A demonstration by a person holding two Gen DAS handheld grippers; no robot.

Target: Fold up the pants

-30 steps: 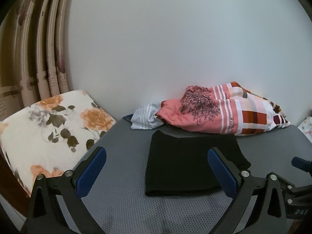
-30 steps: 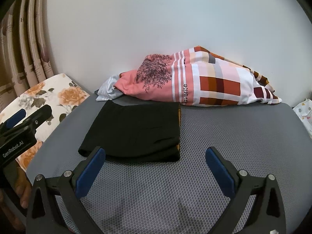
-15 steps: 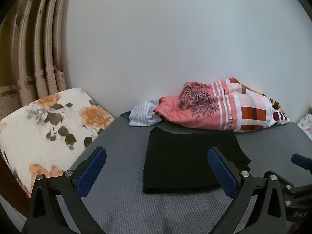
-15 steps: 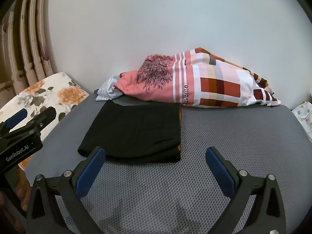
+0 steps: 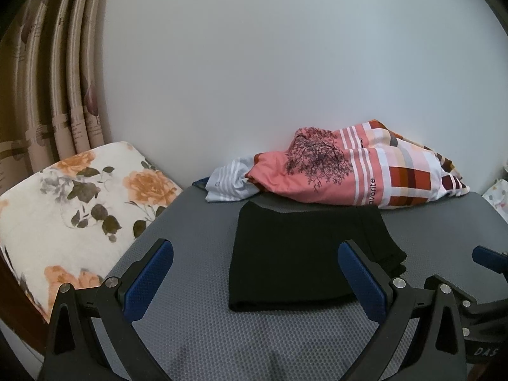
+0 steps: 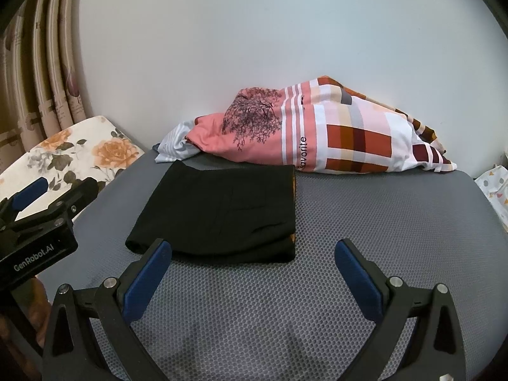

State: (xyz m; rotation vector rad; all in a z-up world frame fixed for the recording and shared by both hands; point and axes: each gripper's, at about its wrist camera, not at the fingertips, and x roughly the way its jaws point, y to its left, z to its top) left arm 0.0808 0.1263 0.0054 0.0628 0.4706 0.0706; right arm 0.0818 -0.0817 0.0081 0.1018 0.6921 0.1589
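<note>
Basically pants (image 6: pixel 222 209) are soft, limp, light — pinch any edge; left gripper (image 5: pixel 254 277) and right gripper (image 6: pixel 252 274) both gape, empty.

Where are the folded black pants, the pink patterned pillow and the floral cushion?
folded black pants (image 6: pixel 222 212), right wrist view, middle of the top layer.
pink patterned pillow (image 6: pixel 304 133), right wrist view, striped middle part.
floral cushion (image 5: pixel 79 197), left wrist view, middle of its top face.
</note>
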